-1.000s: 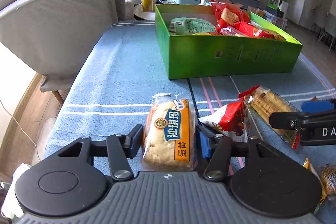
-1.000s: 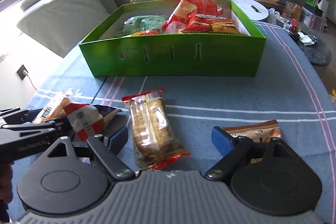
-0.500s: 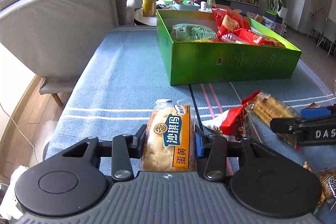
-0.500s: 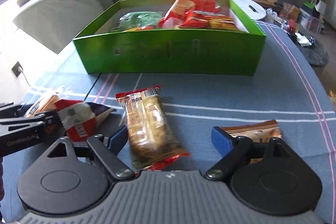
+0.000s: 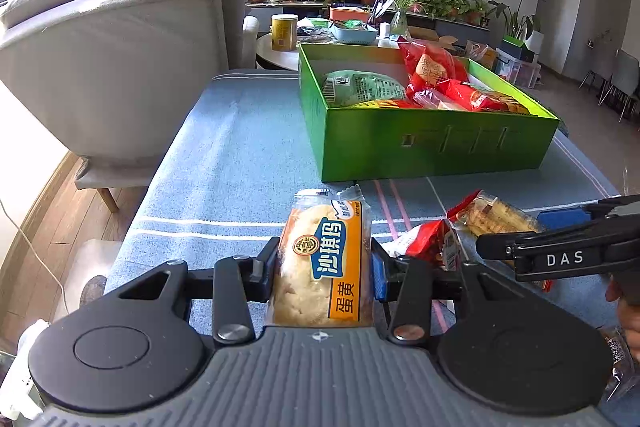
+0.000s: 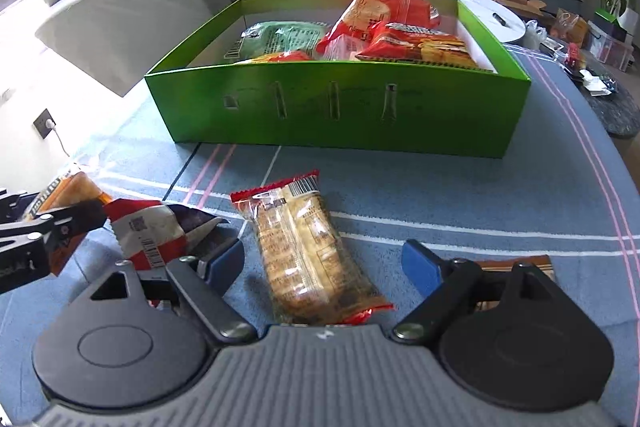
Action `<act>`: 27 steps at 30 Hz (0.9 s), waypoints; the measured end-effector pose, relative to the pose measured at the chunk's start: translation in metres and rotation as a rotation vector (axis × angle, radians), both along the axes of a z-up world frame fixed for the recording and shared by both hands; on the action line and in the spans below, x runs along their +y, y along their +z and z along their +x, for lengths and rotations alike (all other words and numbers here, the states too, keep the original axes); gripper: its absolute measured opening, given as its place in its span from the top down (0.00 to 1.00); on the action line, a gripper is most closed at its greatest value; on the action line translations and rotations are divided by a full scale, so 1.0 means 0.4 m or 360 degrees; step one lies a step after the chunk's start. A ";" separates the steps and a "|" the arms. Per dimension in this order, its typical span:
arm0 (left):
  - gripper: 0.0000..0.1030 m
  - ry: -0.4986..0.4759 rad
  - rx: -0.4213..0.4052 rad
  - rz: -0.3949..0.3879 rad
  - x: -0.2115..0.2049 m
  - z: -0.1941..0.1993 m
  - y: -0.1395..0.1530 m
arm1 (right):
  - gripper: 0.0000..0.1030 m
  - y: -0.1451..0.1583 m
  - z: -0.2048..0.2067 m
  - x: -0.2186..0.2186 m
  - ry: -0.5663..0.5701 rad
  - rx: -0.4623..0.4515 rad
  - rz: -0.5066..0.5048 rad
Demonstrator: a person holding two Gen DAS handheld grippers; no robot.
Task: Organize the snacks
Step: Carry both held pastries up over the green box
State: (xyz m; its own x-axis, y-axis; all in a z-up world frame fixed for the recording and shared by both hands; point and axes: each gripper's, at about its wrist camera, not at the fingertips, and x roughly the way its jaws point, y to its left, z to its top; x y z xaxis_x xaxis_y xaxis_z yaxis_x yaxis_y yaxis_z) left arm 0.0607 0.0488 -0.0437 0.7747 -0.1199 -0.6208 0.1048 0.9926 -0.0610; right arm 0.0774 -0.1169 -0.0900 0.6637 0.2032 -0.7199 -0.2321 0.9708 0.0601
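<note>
Left gripper [image 5: 325,269] jaws, apart before, now clamp the cake pack [image 5: 326,259]; right gripper [image 6: 323,261] jaws apart around a cracker pack [image 6: 308,255]. Open surface [image 5: 240,147] before the green box [image 5: 432,143].

Left gripper [image 5: 324,269] pitched down toward the blue tablecloth [image 5: 240,147], jaws clamped from both sides on the orange-labelled pastry packet [image 5: 326,263], pads pressing its wrapper. Right gripper [image 6: 322,263] also angled down at the tablecloth, jaws spread wide, pads clear of the cracker packet [image 6: 304,255] lying between them. Bit of a hand [image 5: 624,311] visible behind the right gripper body.
</note>
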 end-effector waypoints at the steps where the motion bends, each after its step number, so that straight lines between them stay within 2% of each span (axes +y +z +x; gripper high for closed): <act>1: 0.61 0.0001 0.0000 -0.0002 0.000 0.001 0.000 | 0.23 -0.001 0.001 0.003 0.0010 -0.0002 -0.0021; 5: 0.61 -0.0011 -0.0002 0.0001 -0.008 0.004 0.000 | 0.24 -0.001 -0.010 0.015 0.0042 -0.0051 -0.0091; 12: 0.61 -0.0012 -0.0021 0.0003 -0.014 -0.006 0.010 | 0.25 0.020 -0.032 -0.009 0.0018 -0.0053 0.0075; 27: 0.61 -0.0025 -0.0138 0.0001 -0.035 -0.044 0.080 | 0.25 0.137 -0.101 -0.031 0.0056 -0.0267 0.0285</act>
State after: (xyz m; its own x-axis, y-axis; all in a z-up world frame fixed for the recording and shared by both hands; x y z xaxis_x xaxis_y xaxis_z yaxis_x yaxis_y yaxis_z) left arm 0.0431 0.0349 -0.0116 0.8236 -0.1320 -0.5515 0.1249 0.9909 -0.0506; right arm 0.0368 -0.1293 -0.0350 0.7611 0.3428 -0.5506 -0.2868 0.9393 0.1884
